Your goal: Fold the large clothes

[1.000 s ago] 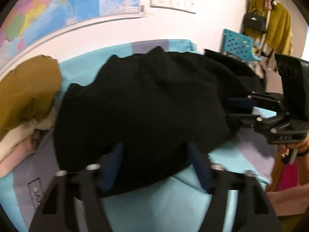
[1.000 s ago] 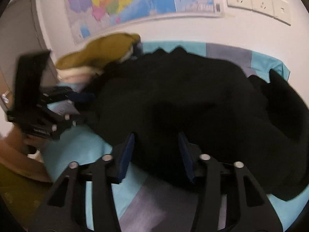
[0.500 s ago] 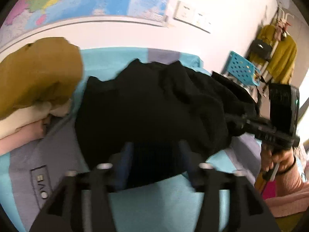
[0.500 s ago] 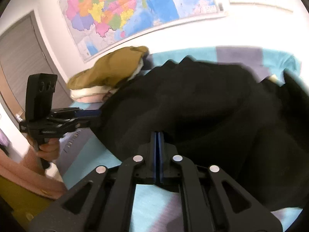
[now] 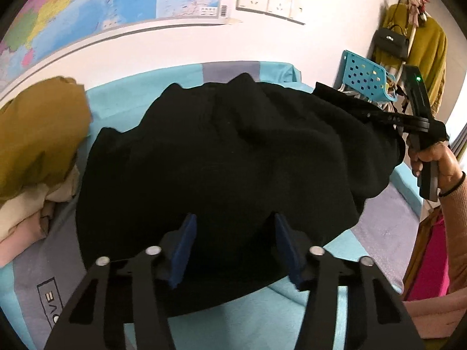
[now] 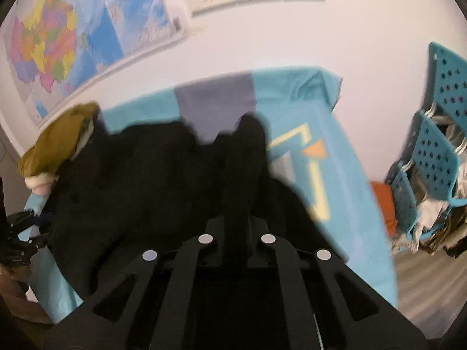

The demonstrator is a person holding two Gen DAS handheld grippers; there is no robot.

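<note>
Change, right side: a second ago your right hand-held gripper (image 6: 236, 224) stood with its fingers apart at the near hem of the black garment (image 5: 227, 169); half a second ago they came together; now they are clamped on a fold of black cloth, which rises between them in the right wrist view.
Change, left side: your left hand-held gripper (image 5: 235, 246) narrowed half a second ago and now stands apart again, nothing held.
Meaning for the task: you have one grasp made and one not, so the fold looks to be only starting; the cloth still lies bunched, not flat.
Garment position: it lies heaped on the teal and grey cover (image 5: 140, 93) of the worktop, its left edge just beside the stack of folded clothes (image 5: 35, 134).
Garment relative to left hand-held gripper: the near hem lies between and under the blue pads (image 5: 182, 250); whether they touch it you cannot tell.
Garment relative to right hand-held gripper: the right-hand end of the garment is lifted off the cover where you hold it, seen in the left wrist view.
Risk: lifting one side alone may drag the heap rather than spread it.
</note>
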